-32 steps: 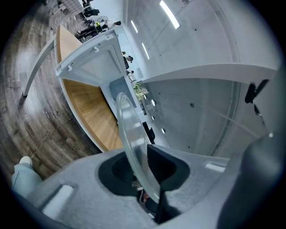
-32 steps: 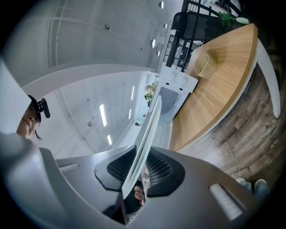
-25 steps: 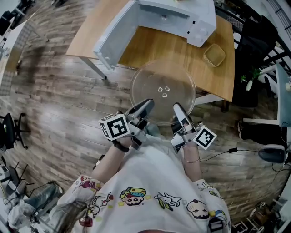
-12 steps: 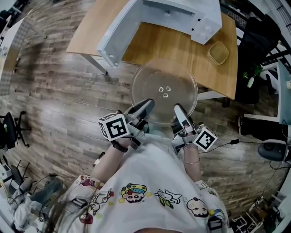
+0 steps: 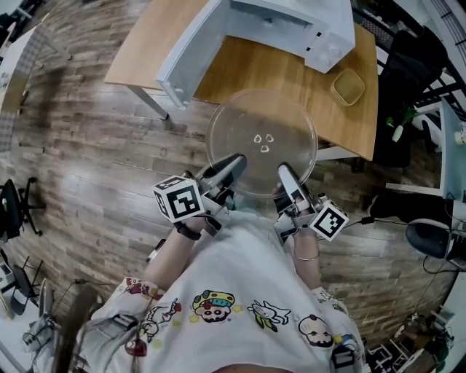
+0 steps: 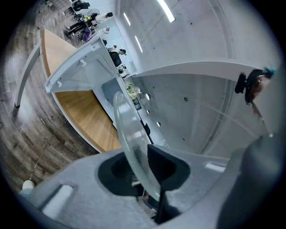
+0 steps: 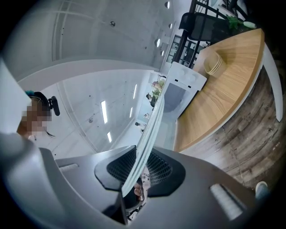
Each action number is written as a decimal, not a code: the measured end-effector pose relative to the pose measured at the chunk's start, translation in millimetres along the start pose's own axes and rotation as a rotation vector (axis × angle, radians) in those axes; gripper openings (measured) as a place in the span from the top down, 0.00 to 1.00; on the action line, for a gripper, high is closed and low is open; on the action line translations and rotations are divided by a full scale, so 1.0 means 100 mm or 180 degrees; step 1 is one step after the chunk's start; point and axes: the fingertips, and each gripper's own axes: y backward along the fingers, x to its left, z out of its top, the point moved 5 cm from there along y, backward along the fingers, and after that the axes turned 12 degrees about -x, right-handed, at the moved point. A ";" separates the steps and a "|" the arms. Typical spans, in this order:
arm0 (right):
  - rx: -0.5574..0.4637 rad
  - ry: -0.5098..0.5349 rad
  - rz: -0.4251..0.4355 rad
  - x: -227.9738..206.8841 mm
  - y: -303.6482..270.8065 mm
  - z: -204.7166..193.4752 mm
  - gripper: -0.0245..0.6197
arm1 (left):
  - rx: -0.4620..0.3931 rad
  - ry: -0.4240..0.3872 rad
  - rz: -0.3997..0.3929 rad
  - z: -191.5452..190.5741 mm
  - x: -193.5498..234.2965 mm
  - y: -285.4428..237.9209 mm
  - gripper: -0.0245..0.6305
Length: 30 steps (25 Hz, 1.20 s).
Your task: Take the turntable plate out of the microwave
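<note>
Since a second ago we have raised the turntable plate slightly, outside the microwave. Our left gripper, jaws just eased slightly, and right gripper both pinch its near rim; it spreads level ahead of both.

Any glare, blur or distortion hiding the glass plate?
Head view: sharp, evenly lit, fisheye-bent edges; the clear turntable plate shows the table through it. Left gripper view: strong fisheye, dark corners, plate edge-on. Right gripper view: the same.
</note>
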 end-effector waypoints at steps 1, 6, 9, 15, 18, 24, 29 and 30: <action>0.0006 0.0009 0.0006 0.01 -0.02 0.01 0.83 | 0.0000 -0.0009 -0.0009 0.01 0.00 0.00 0.85; 0.0025 0.0023 0.0023 0.03 -0.07 0.02 0.83 | 0.0003 -0.0040 -0.0029 0.07 -0.01 -0.02 0.85; 0.0047 0.0053 0.0038 0.06 -0.10 0.03 0.83 | -0.0010 -0.0056 -0.0037 0.09 -0.02 -0.02 0.85; 0.0090 0.0078 0.0056 0.06 -0.15 0.06 0.83 | -0.0029 -0.0068 -0.0034 0.13 -0.01 -0.05 0.85; 0.0104 0.0077 0.0061 0.05 -0.17 0.07 0.83 | -0.0031 -0.0066 -0.0024 0.14 0.00 -0.06 0.85; 0.0111 0.0061 0.0058 0.03 -0.22 0.08 0.83 | -0.0046 -0.0071 -0.0011 0.17 0.03 -0.08 0.85; 0.0142 0.0121 0.0030 0.01 -0.25 0.10 0.83 | -0.0048 -0.0079 0.0002 0.20 0.03 -0.10 0.85; 0.0147 0.0151 0.0023 0.01 -0.24 0.11 0.83 | -0.0046 -0.0086 -0.0001 0.19 0.03 -0.10 0.85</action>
